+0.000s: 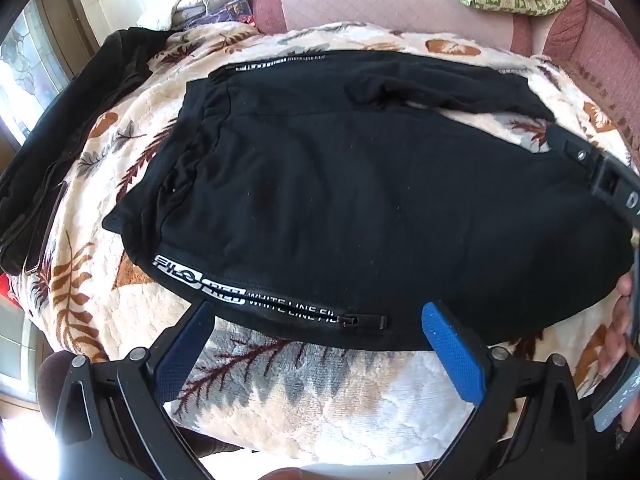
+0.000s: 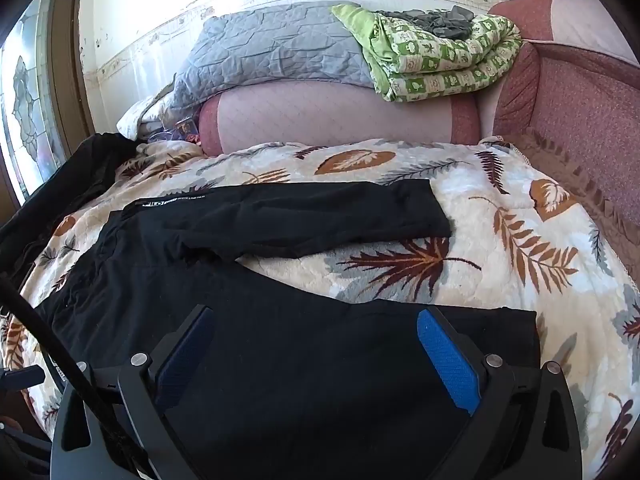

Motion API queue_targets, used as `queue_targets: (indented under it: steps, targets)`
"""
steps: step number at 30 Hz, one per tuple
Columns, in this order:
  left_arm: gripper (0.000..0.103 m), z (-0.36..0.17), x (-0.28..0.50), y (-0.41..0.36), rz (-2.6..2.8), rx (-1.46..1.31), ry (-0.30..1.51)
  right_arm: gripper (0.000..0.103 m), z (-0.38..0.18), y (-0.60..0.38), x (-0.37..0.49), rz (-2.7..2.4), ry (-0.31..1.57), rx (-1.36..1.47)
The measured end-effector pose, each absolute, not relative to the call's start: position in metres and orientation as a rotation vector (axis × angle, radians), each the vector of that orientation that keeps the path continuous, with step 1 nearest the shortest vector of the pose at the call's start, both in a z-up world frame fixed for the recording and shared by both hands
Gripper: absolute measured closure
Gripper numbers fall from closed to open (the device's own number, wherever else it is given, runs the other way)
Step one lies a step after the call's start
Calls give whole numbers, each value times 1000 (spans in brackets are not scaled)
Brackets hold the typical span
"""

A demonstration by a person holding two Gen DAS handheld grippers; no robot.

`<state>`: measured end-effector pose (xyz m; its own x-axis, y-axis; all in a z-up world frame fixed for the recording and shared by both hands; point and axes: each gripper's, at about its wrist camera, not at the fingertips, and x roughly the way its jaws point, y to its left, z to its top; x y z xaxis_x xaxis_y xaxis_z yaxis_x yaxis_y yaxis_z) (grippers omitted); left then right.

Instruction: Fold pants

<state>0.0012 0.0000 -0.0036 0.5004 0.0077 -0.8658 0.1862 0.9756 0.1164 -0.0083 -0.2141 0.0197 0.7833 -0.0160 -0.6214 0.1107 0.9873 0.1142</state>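
Black pants [image 2: 248, 280] lie spread flat on a leaf-print blanket [image 2: 500, 208] over a couch, waistband toward nine o'clock and the two legs running out toward three o'clock in the right wrist view. The far leg [image 2: 304, 216] angles away from the near leg [image 2: 360, 344], leaving a wedge of blanket between them.

The left gripper [image 1: 316, 356] hovers at six o'clock of the garment with its blue-padded fingers spread wide and nothing between them, just short of the side seam with its white lettering [image 1: 256, 300] and zipper [image 1: 362, 322]. The right gripper [image 2: 316, 360] hangs over the near leg, equally wide open and empty, the cuff [image 2: 528, 336] at about three o'clock of it.

The step in hand looks to be the first lengthwise fold, laying one leg over the other. Doing it well likely means pinching the near edge at two well-separated spots, one near the hip seam and one near the cuff, taking both fabric layers but none of the plush blanket beneath. Lifting both ends level and carrying them toward twelve o'clock together should keep the leg from twisting. The far leg's slant suggests straightening it first, or the edges will not meet.

A dark jacket [image 1: 60, 128] lies at nine o'clock, clear of the work.
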Motion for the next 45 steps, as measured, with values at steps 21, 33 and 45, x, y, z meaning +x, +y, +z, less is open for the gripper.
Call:
queue_targets:
  steps: [21,33,45]
  targets:
    - [0,-27,-6,16,-165,55,1055,0,23,-214,-11,-73,666,145]
    - [52,67,38,136,-187,-99,864,0,28,-213,-16,-94,640,118]
    - [95,1,113,161,-173,63,1049,0,18,-206,-10,-108,659,63]
